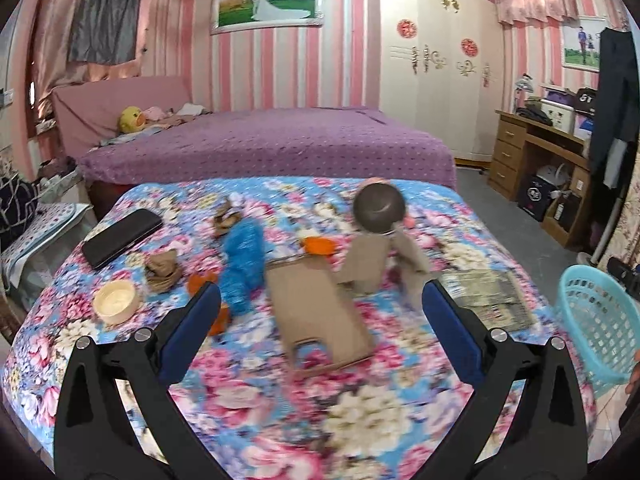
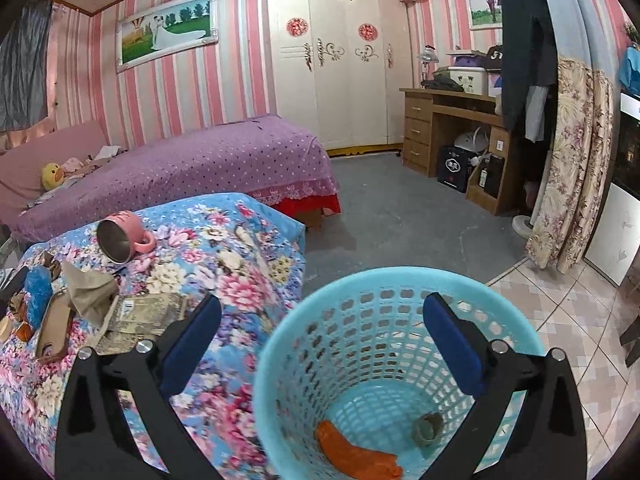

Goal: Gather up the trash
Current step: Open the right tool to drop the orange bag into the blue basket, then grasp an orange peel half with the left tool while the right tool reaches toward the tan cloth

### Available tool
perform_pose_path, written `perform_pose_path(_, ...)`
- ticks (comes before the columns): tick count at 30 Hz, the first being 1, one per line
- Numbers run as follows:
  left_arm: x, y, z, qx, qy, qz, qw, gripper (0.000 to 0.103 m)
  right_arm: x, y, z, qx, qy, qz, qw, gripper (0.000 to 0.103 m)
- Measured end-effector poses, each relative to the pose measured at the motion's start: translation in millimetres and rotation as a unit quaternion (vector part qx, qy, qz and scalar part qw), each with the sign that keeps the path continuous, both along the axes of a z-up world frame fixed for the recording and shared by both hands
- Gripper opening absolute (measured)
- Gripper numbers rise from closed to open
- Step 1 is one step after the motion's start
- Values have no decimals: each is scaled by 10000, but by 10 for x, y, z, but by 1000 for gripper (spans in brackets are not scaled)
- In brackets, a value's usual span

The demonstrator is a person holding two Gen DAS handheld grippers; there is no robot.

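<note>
Left gripper (image 1: 322,300): we see its two blue-padded fingers spread wide and holding nothing, hanging over the near part of the flowered table cover (image 1: 248,408).
Phone (image 1: 122,237): far left on the cover, dark and flat, well apart from our left gripper.
Cream lid (image 1: 115,301): near the left edge, just left of the left finger.
Brown crumpled scrap (image 1: 162,271): between the phone and the lid, a little further back.
Orange peel (image 1: 202,280): right at the left fingertip, partly hidden behind it; another orange piece (image 1: 319,246) lies further back, beyond the gap.
Blue plastic wad (image 1: 242,262): just right of the left fingertip, running away from us.
Cardboard piece (image 1: 316,312): flat on the cover, straight ahead between the two fingers.
Folded brown paper (image 1: 378,262): behind the cardboard, touching the tipped pink cup (image 1: 380,208).
Newspaper (image 1: 486,294): just beyond the right fingertip.
Right gripper (image 2: 322,320): we see it spread open and empty, held above the mouth of the blue basket (image 2: 280,344), which stands on the floor just beside the table's right edge.
Basket contents: an orange peel strip (image 2: 352,454) and a small greyish scrap (image 2: 428,428) lie on its bottom, below the fingers.
</note>
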State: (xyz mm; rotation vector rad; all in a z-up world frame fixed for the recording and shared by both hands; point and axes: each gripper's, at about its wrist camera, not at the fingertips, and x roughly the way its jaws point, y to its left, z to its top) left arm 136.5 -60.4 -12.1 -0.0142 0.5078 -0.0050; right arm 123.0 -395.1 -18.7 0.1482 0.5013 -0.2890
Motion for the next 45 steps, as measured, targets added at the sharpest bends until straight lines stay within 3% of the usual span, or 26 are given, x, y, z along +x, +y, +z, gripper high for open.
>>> perform_pose_path(12,148,668,-335,105,493,462,9977,97,172,340,-43,-175,21,158,9997,99)
perform_pose_path(21,315,893,-594,-197,1088,351,9933,94,273,507,-71,-257,72,215,9994,99)
perform_pose_path(24,416,928,-617,-227,1196,375,9919,86,333,531,-95,-182,128,231,9995,99)
perform_pose_path(26,478,961,-617,-322,1214,373,9914,72,374,562,-115,-112,155,284,9994,99)
perform_pose_path(30,635,1025,-661,-446,1385,332,9888,56,468,703,-154,-135,248,448,9986,99)
perform_pose_path(34,709,1000,-692,-453,1509,171,9874,33,526,833,-182,-119,301,595,9977,99)
perform_pose_path(38,694,1028,-662,-489,1463,54,9880,25,565,1008,-219,-248,390,779,9959,98)
perform_pose_path(45,412,1186,-411,-336,1076,153,9935,25,582,1258,-220,-257,360,1135,9925,98)
